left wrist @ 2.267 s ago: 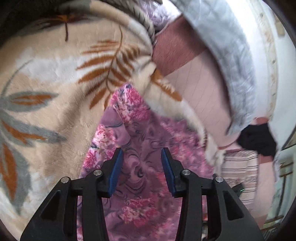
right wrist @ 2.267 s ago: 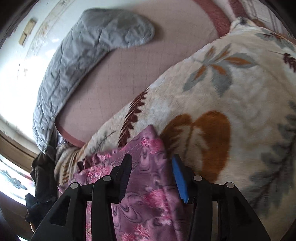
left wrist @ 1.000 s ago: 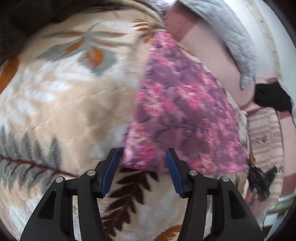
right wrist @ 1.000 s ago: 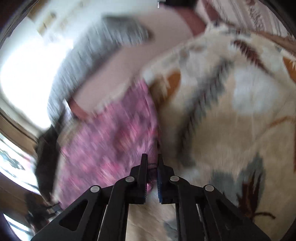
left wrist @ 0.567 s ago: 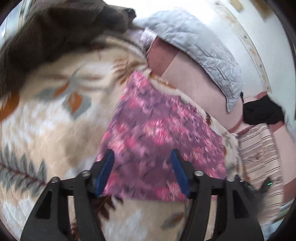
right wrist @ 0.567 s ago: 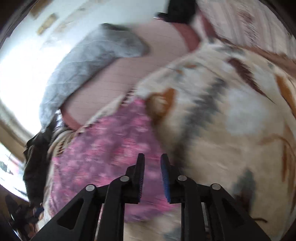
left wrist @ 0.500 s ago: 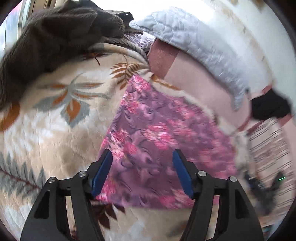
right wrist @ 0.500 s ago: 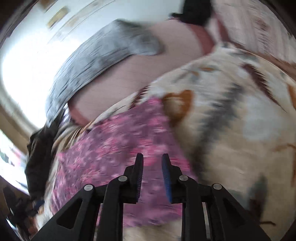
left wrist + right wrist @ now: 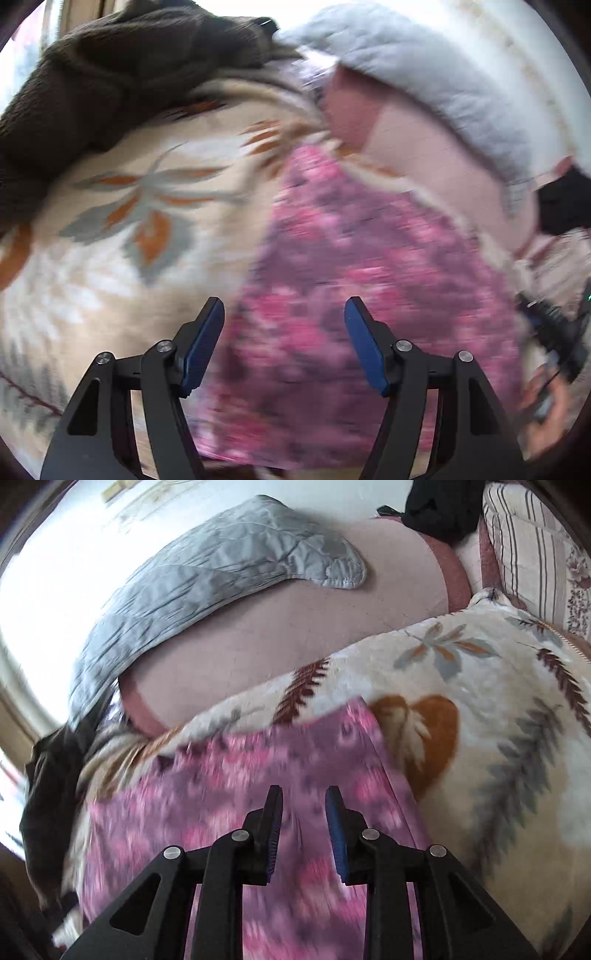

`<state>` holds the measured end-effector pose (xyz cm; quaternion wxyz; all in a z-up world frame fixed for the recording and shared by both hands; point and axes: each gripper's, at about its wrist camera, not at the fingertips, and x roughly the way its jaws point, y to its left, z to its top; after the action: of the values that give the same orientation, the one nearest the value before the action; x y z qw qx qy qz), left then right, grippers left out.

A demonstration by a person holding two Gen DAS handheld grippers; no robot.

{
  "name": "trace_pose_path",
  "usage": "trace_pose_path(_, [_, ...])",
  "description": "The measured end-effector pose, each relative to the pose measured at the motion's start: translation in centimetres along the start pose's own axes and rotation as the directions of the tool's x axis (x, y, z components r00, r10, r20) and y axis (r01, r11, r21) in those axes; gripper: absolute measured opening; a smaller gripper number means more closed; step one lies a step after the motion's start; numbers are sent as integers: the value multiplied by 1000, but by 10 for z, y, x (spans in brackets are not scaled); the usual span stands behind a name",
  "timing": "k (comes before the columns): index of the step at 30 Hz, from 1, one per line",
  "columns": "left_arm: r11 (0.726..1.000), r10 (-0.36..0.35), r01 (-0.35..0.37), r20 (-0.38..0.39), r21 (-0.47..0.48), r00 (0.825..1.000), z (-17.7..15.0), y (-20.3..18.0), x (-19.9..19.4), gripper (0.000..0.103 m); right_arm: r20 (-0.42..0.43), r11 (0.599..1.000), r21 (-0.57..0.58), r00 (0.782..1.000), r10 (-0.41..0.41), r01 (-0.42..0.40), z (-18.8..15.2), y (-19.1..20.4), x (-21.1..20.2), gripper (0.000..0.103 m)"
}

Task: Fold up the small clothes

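A purple and pink floral cloth [image 9: 354, 280] lies spread flat on a cream leaf-patterned blanket [image 9: 110, 236]. My left gripper [image 9: 283, 325] is wide open and empty above the cloth's near left part. In the right wrist view the same cloth [image 9: 236, 797] lies on the blanket [image 9: 498, 738]. My right gripper [image 9: 303, 812] hovers over the cloth's right part with its jaws a narrow gap apart and nothing between them. Both views are motion-blurred.
A dark brown knitted garment [image 9: 103, 81] lies at the blanket's far left. A grey quilted cover [image 9: 207, 568] lies on the pink mattress [image 9: 295, 627] behind. A black item [image 9: 439, 506] and a striped pillow [image 9: 528, 546] sit at the far right.
Both grippers have let go of the cloth, which now lies flat. The left jaws have opened wider. The right jaws have parted from shut to a narrow gap, and both grippers have moved over the cloth.
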<state>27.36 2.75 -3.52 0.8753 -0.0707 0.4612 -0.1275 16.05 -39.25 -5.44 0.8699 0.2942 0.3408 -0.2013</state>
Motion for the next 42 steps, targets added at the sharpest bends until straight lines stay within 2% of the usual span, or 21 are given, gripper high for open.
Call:
trace_pose_path(1, [1000,29,-29,-42,-6,999,-1,6,10,67,-15,999,-3,999,-43,43,1,0,13,30])
trace_pose_path(2, [999,38,-39,-79,-4,996,-2,8,19,67,-64,996,-4,994,-89,89,0,-5,29,39])
trace_pose_path(3, [999,49,-47,-78,27,996,-3,6,22,67,-131,994,2,986,-106,107,-3,-12,45,40])
trace_pose_path(5, [995,80,-75,-66,70,995,-4,-3,18,69,-70,994,29,993,-100,102,2,-14,35,39])
trace_pose_path(9, [998,29,-25,-65,57,997,-4,-6,15,69,-9,996,52,997,-76,76,11,-18,15,39])
trace_pose_path(10, [998,34,-30,-65,60,997,-4,-6,15,69,-8,994,53,996,-93,94,11,-23,16,41])
trace_pose_path(13, [994,68,-62,-68,85,995,-5,-7,22,69,-138,987,65,981,-134,144,2,-40,34,47])
trace_pose_path(15, [994,74,-67,-65,90,995,-5,-10,19,69,-112,987,74,984,-136,145,4,-43,19,47])
trace_pose_path(16, [994,73,-67,-66,90,995,-4,-9,19,69,-111,987,91,986,-123,133,4,-44,11,48])
trace_pose_path(18, [995,69,-63,-68,82,995,-4,-10,18,69,-56,991,123,998,-40,47,-3,-45,-13,48])
trace_pose_path(21, [996,63,-58,-72,74,995,-4,-11,17,69,-27,996,91,1000,7,-5,-25,-40,-41,48])
trace_pose_path(23, [994,80,-75,-68,76,994,-4,-11,16,69,-61,998,63,998,7,-3,-42,-41,-41,48])
trace_pose_path(24, [994,81,-76,-69,77,994,-4,-11,16,69,-119,999,37,993,-5,10,-52,-42,-33,48])
trace_pose_path(25, [994,82,-76,-70,78,994,-4,-12,16,69,-123,1000,-2,992,-22,22,-57,-41,-33,46])
trace_pose_path(27, [995,69,-64,-70,73,995,-3,-13,12,69,-99,998,-54,994,-49,44,-53,-32,-43,45])
trace_pose_path(31, [998,-2,0,34,68,999,2,-19,-15,69,-7,1000,15,1000,1,-1,-47,-39,-73,48])
trace_pose_path(33, [994,15,-21,56,103,998,2,-25,-18,73,-22,1000,22,1000,-21,22,-52,-46,-71,49])
trace_pose_path(36, [987,85,-81,-24,139,996,-5,-25,5,74,-161,998,19,985,-56,60,-74,-58,-49,50])
trace_pose_path(38, [989,89,-75,-108,126,990,-8,-20,22,74,-115,997,-31,991,-71,68,-73,-52,-56,49])
trace_pose_path(40, [991,72,-62,-85,122,994,-4,-20,14,74,-121,998,-17,991,-64,62,-64,-49,-57,51])
trace_pose_path(42, [996,-1,7,-74,91,997,8,-16,4,74,-73,1000,22,997,-14,16,-48,-50,-60,51])
